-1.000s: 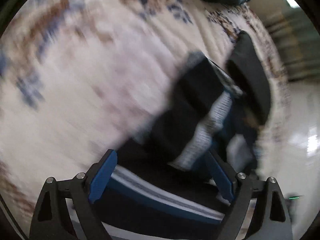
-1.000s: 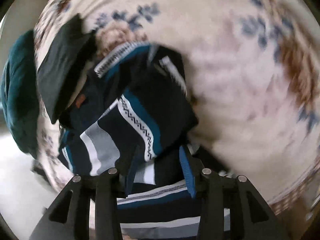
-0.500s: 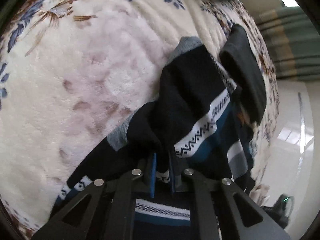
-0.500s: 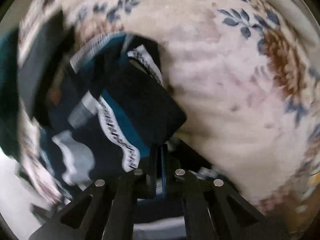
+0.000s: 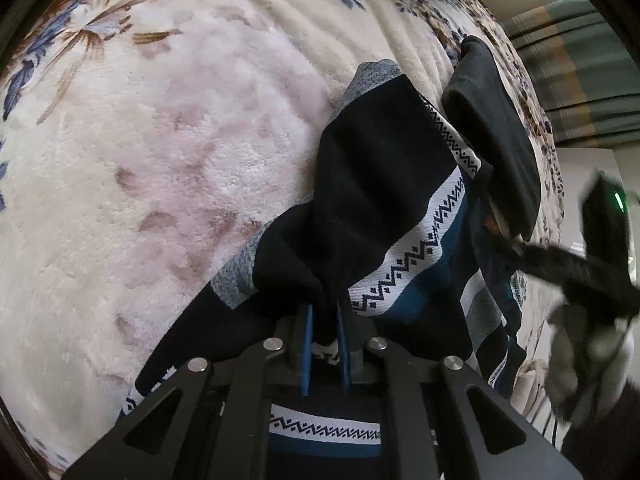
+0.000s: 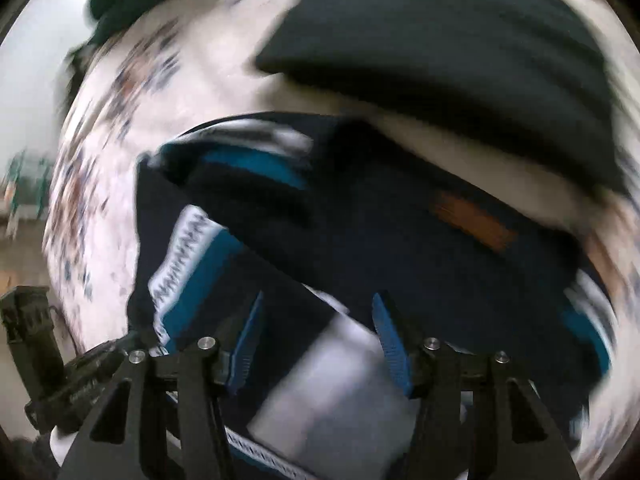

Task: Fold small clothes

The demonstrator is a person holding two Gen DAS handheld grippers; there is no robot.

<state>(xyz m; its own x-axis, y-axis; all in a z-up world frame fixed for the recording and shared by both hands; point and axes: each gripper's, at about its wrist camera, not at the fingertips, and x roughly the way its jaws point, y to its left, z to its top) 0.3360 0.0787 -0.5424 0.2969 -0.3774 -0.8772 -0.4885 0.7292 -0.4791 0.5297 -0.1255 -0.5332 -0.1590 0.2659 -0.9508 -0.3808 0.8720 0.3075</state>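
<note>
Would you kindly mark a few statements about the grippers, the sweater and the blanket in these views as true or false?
1. The left gripper is clamped on a bunch of the dark patterned sweater. True.
2. The right gripper is pinched shut on cloth. False: its jaws are opening, pads apart above the sweater.
3. The sweater lies on a cream floral blanket. True.
4. The blanket is plain grey. False: it bears blue and brown flowers.
5. A folded black garment lies beside the sweater. True.
</note>
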